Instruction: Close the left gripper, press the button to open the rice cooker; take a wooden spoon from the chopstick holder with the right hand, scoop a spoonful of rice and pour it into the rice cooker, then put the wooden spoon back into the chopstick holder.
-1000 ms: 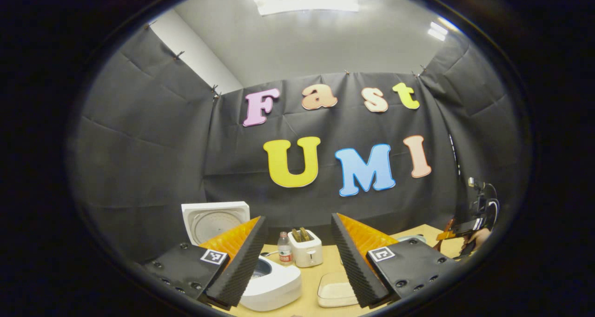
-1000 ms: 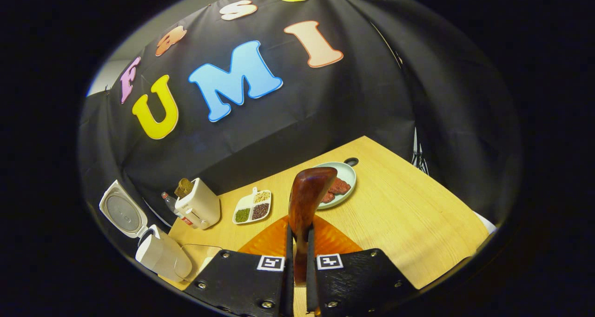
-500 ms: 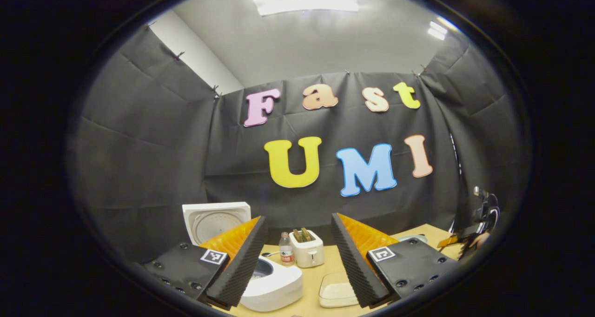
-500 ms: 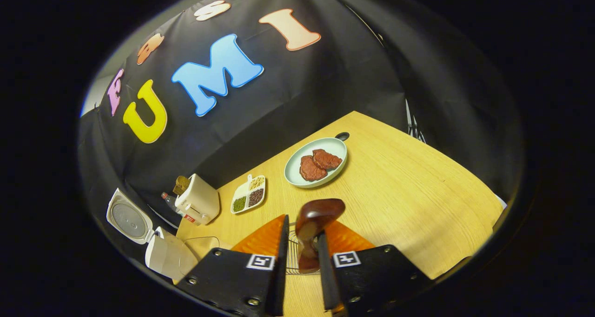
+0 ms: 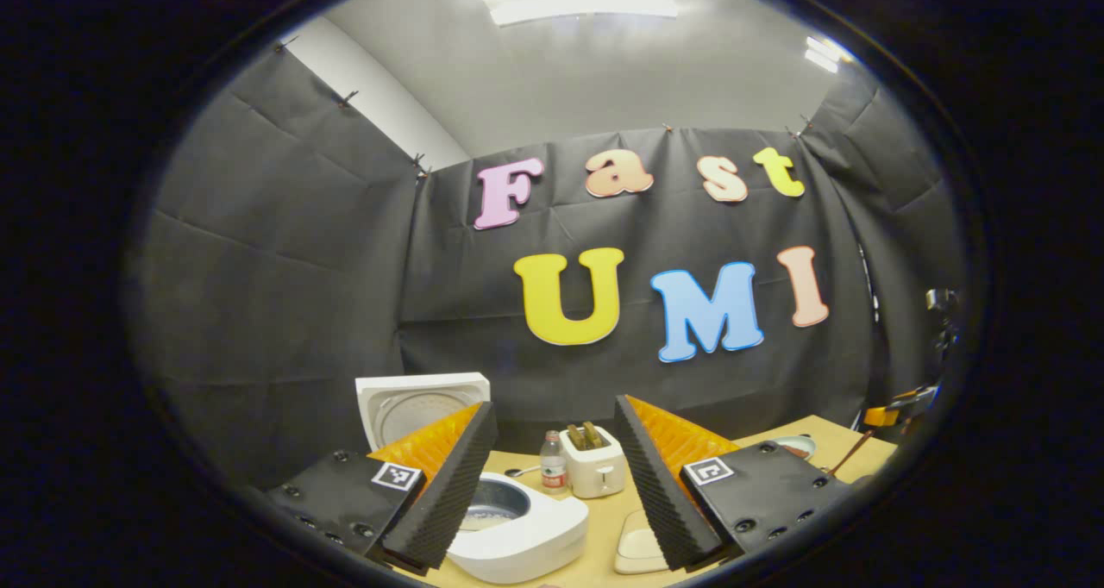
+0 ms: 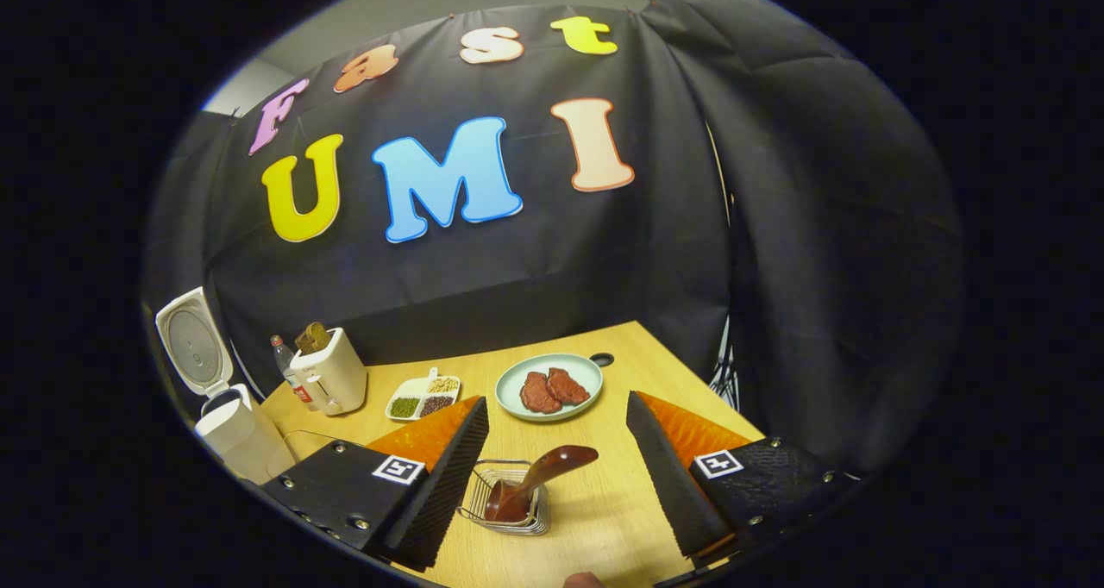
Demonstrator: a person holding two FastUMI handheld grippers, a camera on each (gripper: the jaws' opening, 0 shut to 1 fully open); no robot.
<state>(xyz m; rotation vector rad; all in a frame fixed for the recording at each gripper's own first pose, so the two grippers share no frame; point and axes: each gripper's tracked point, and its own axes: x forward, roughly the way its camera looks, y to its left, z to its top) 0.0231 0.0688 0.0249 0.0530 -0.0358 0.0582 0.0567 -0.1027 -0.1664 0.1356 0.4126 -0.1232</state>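
The wooden spoon (image 6: 536, 481) leans in the wire holder (image 6: 509, 509) on the table (image 6: 759, 415), both the right gripper (image 6: 556, 476) and left gripper (image 5: 555, 476) gape empty, the rice cooker (image 5: 517, 532) stands open, so the task seems finished

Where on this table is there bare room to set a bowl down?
Right gripper view: bare table right of the plate of meat, and between that plate and the wire chopstick holder with the wooden spoon. Crowded at the left: rice cooker, bottle, toaster and divided dish stand close together.
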